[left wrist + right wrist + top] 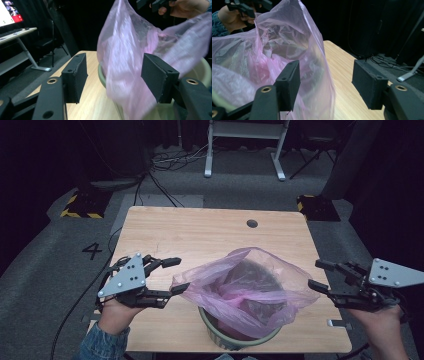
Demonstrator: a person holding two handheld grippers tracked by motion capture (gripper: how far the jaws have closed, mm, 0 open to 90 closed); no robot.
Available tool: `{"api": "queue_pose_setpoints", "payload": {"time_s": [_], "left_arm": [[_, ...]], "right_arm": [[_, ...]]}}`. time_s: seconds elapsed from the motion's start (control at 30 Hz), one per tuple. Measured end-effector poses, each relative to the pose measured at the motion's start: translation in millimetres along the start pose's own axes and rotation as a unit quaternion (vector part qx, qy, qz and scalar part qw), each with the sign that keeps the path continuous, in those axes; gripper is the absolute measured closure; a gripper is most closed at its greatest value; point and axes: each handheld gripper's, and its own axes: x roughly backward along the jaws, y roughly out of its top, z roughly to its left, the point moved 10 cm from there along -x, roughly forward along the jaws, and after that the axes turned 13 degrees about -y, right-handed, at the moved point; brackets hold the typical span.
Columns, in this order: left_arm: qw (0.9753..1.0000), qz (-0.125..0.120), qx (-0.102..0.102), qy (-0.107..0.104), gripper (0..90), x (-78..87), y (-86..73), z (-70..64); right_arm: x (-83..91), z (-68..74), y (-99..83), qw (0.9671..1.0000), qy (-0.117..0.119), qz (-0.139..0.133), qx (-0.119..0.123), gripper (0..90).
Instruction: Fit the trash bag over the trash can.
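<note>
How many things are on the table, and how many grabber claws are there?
Pink plastic bag: 1
Green bin under the bag: 1
Grippers: 2, the left gripper and the right gripper, both open beside the bag
Total: 4

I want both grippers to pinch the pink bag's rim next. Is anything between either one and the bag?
Nothing visible. The left gripper and right gripper are open at opposite edges of the pink plastic bag lining the green bin.
</note>
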Motion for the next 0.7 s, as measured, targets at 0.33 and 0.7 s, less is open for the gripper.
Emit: {"api": "queue_pose_setpoints", "payload": {"time_s": [0.33,0.7], "left_arm": [[0.9992,0.017,0.035,-0.013,50.1,-26.8,-1.0,13.8],[0.9980,0.006,-0.001,-0.063,33.1,-33.1,11.5,-19.3]], "right_arm": [[-35.4,4.2,-1.3,0.9988,0.030,0.035,0.019,70.7],[-35.1,16.7,7.9,0.9981,0.040,0.043,0.018,88.9]]}}
